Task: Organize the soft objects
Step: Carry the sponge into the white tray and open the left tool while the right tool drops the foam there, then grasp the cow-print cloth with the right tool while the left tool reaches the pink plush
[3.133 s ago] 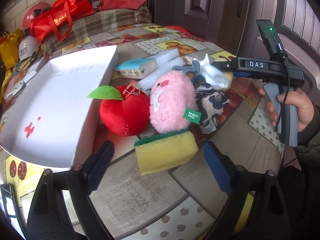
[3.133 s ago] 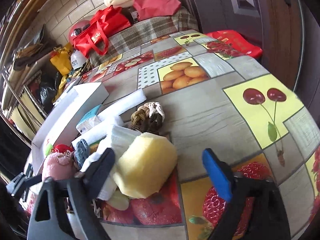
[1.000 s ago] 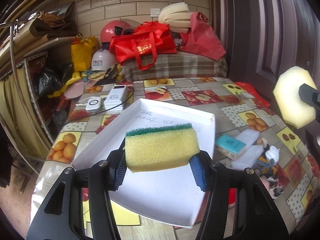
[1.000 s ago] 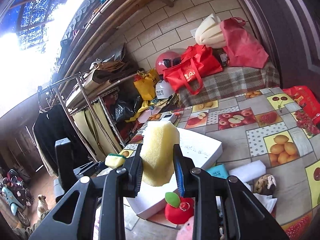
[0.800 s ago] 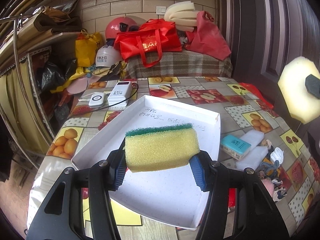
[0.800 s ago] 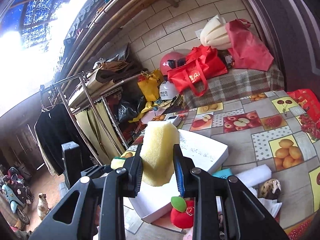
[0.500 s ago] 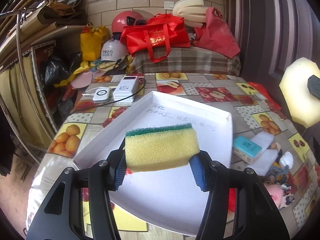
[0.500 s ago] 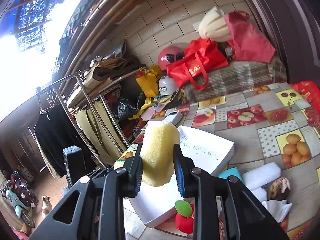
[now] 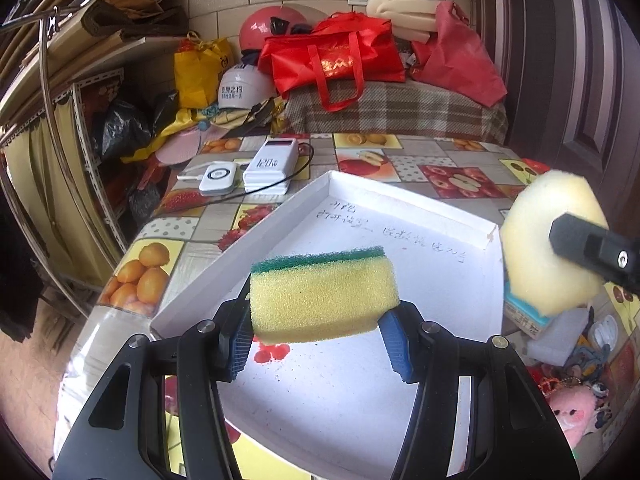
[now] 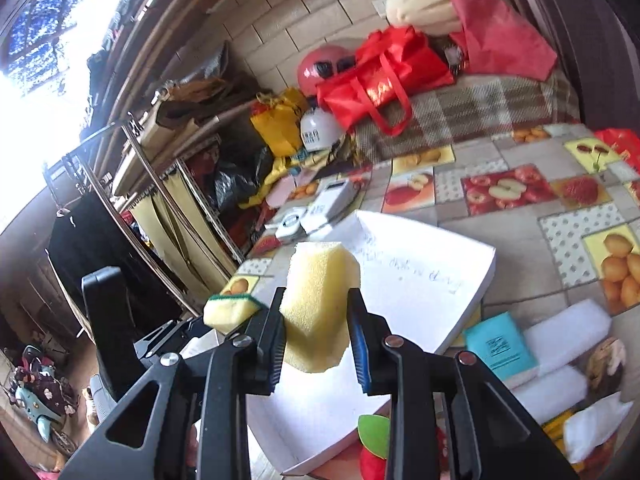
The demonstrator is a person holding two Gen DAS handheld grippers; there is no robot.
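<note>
The left gripper (image 9: 320,332) is clamped on a yellow scouring sponge (image 9: 322,294) with a green scrub layer on top, its blue pads pressing the sponge's two short ends. The sponge is held in the air above the white tray (image 9: 420,360), which sits on the fruit-patterned worktop (image 9: 156,256) and bears handwriting near its far rim and a red mark on its floor.

The right gripper (image 10: 316,340) is squeezed onto a pale yellow foam block (image 10: 318,308), which stands upright between its pads and is also raised above the tray (image 10: 420,280). From the left wrist camera this block (image 9: 548,248) appears at 3 o'clock, just beyond the tray's right rim.

On the worktop at the tray's 4 o'clock lie a teal box (image 10: 500,346) and white foam pieces (image 10: 568,330), touching one another. A pink plush toy (image 9: 572,404) shows at 5 o'clock in the left view, and a red apple plush with a green leaf (image 10: 374,436) lies against the tray's near edge in the right view. At 11 o'clock beyond the tray rest two white power banks (image 9: 272,164).
</note>
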